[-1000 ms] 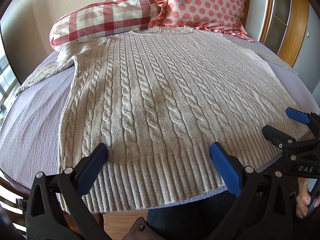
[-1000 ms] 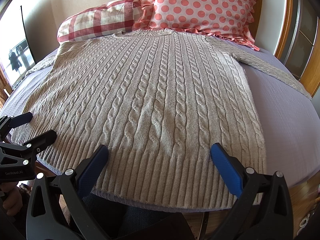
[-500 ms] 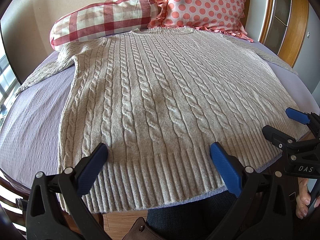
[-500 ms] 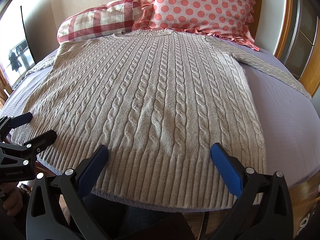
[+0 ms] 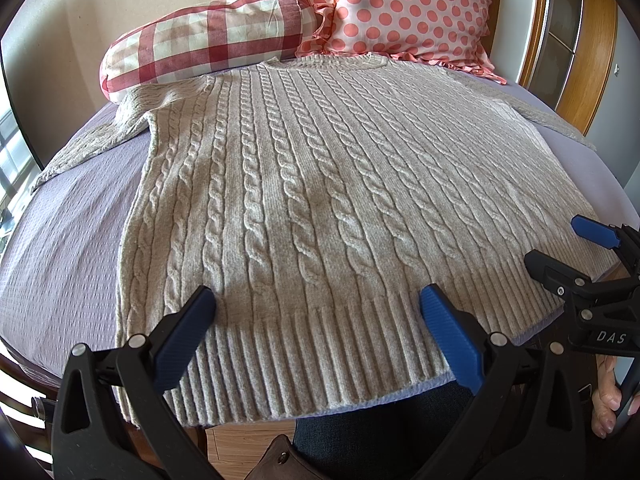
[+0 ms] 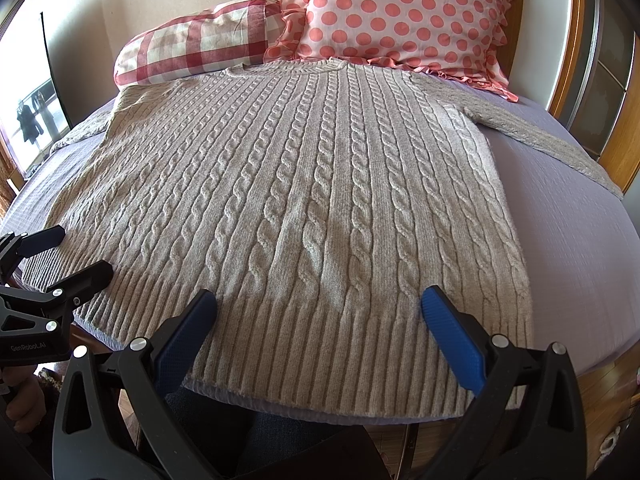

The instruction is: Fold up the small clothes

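Note:
A beige cable-knit sweater (image 5: 320,200) lies flat, face up, on a lilac bed sheet (image 5: 72,248), collar toward the pillows, ribbed hem at the near edge. Both sleeves spread out sideways. My left gripper (image 5: 316,308) is open and empty, hovering over the hem's left part. My right gripper (image 6: 318,308) is open and empty over the hem's right part. Each gripper shows in the other's view, the right one (image 5: 560,248) at the hem's right corner, the left one (image 6: 76,252) at the left corner. The sweater also fills the right wrist view (image 6: 312,208).
A red checked pillow (image 5: 208,40) and a pink polka-dot pillow (image 5: 408,8) lean at the head of the bed. A wooden frame (image 5: 592,48) stands at the right. A framed picture (image 6: 36,120) stands at the left. The person's legs are below the bed's near edge.

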Available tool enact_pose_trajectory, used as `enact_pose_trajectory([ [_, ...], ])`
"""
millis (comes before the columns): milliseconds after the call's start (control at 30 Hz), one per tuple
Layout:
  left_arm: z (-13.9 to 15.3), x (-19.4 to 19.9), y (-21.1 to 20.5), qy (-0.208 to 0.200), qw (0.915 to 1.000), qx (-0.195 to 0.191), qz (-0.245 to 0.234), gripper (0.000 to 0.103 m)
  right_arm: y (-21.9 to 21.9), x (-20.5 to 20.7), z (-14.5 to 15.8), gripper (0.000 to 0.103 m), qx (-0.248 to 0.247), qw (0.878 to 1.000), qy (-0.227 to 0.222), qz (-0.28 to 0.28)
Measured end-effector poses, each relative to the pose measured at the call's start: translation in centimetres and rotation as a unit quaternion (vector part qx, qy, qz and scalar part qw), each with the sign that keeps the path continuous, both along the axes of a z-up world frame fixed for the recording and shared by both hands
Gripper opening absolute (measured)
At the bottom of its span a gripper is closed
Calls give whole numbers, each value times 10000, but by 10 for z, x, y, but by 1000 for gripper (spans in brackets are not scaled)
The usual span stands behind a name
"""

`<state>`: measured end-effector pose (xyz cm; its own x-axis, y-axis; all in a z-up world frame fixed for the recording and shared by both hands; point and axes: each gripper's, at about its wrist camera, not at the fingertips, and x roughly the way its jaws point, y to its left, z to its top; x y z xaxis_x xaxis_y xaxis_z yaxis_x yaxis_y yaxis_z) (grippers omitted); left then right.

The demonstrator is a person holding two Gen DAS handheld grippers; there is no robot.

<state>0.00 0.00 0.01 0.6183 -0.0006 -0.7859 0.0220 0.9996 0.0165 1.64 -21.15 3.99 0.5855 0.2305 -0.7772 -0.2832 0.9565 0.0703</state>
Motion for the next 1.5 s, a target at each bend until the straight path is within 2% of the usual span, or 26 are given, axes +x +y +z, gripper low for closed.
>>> enact_pose_trajectory([
  [167, 0, 0, 0, 11, 10000, 8, -1, 101, 0, 0, -2, 102, 75, 9997, -208, 91],
  [233, 0, 1, 0, 35, 10000, 13, -16, 101, -3, 0, -5, 102, 169, 9987, -387, 297],
  [300, 2, 4, 1, 111, 9999, 47, -70, 101, -12, 7, -1, 102, 295, 9977, -350, 494],
  [400, 5, 17, 3, 346, 9991, 30, -224, 101, -51, 35, 19, 102, 697, 9970, -329, -2],
  [500, 11, 31, 17, 344, 9993, 18, -112, 101, -118, 78, 38, 102, 1263, 9880, -337, -819],
  [600, 20, 45, 41, 226, 9996, -31, 177, 101, -195, 132, 39, 102, 1788, 9665, -123, -1835],
  [700, 30, 64, 72, 101, 9984, -326, 461, 101, -267, 181, 25, 99, 2159, 9339, 76, -2850],
  [767, 35, 75, 93, -29, 9966, -573, 594, 101, -306, 207, 11, 76, 2273, 9116, 240, -3417],
  [867, 39, 92, 130, -138, 9923, -926, 810, 101, -350, 235, -13, 66, 2293, 8800, 482, -4132],
  [1000, 39, 104, 176, -182, 9845, -1268, 1195, 101, -387, 252, -39, 56, 2674, 8409, 537, -4674],
  [1100, 39, 106, 214, -184, 9754, -1560, 1544, 101, -395, 258, -44, 45, 2762, 8313, 352, -4811],
  [1133, 39, 106, 226, -200, 9712, -1697, 1658, 101, -397, 261, -47, 31, 2791, 8290, 326, -4834],
  [1167, 39, 107, 240, -235, 9663, -1872, 1751, 101, -400, 263, -50, 13, 2815, 8265, 327, -4863],
  [1200, 39, 107, 253, -271, 9614, -2014, 1854, 101, -402, 262, -51, 11, 2855, 8246, 334, -4872],
  [1233, 39, 107, 266, -298, 9560, -2132, 1991, 101, -400, 261, -47, 9, 2868, 8271, 217, -4829],
  [1267, 38, 105, 278, -344, 9505, -2256, 2108, 101, -394, 259, -36, 9, 2790, 8358, -4, -4729],
  [1333, 37, 105, 300, -418, 9403, -2480, 2295, 101, -369, 257, -3, 9, 2503, 8657, -526, -4302],
  [1433, 35, 107, 323, -438, 9315, -2580, 2526, 101, -305, 260, 47, 8, 2522, 9047, -988, -3289],
  [1500, 33, 109, 335, -453, 9253, -2670, 2656, 101, -248, 265, 75, 8, 2685, 9244, -1166, -2445],
])
